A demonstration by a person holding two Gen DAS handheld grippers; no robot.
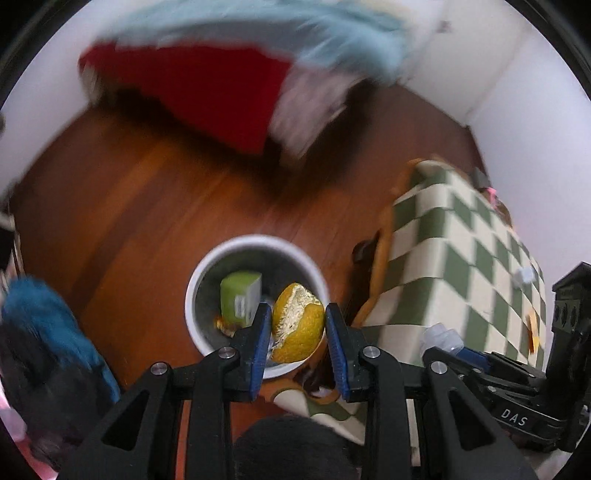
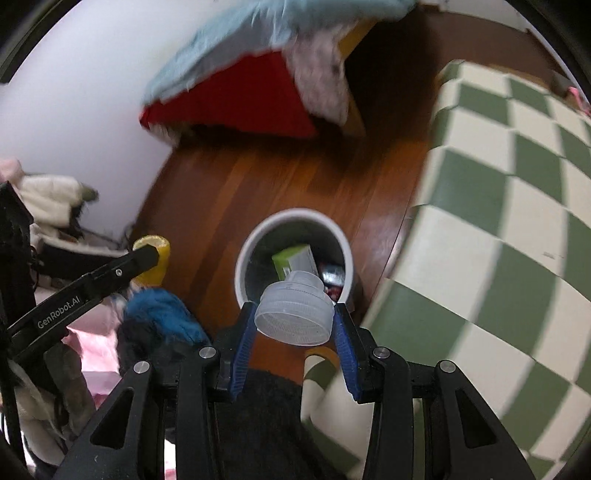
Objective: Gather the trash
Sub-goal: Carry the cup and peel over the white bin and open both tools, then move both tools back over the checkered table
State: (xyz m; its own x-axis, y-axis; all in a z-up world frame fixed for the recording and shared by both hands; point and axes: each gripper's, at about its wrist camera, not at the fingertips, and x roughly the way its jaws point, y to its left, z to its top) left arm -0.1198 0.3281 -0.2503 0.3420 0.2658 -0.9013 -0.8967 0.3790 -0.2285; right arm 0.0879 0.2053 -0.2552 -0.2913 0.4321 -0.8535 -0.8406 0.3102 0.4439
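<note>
Our left gripper point(image 1: 297, 325) clamped on orange peel point(image 1: 298, 323); right gripper point(image 2: 294, 317) clamped on clear plastic cap point(image 2: 293, 314). Both hang over white bin point(image 1: 192, 291) on wood floor (green carton point(image 1: 240, 297) already inside). Checkered table point(image 1: 461, 236) just beside. We judge drop-off step: next, centre each load over rim, then open jaws.

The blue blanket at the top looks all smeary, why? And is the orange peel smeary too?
Left wrist view: the blue blanket and red cloth streak with motion blur, while the orange peel in the left gripper stays sharp. Right wrist view: same smeared blanket; the plastic cap in the right gripper looks crisp.
</note>
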